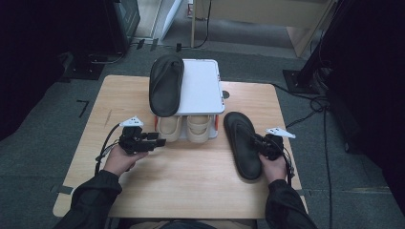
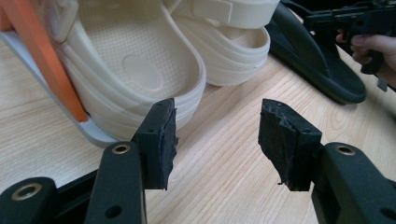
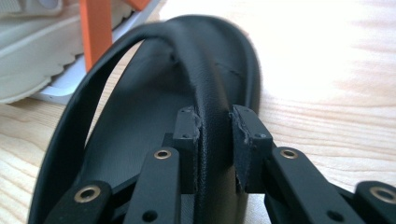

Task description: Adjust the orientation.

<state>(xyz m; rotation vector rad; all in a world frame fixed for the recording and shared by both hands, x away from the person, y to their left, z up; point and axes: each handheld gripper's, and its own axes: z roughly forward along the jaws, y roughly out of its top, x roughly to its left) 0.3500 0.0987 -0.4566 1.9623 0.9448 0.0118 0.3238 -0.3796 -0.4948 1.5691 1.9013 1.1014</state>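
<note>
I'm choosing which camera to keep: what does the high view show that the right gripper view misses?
High view: a second black flip-flop lying on the white rack's top, and the left claw near the cream clogs.
Right gripper view: the right claw pinching a strap.
Both: the black flip-flop on the table.

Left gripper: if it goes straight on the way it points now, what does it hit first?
Most likely the heel of the nearer cream clog on the rack's lower shelf. The left gripper is open and empty, bare table between its jaws; depth is hard to judge.
</note>
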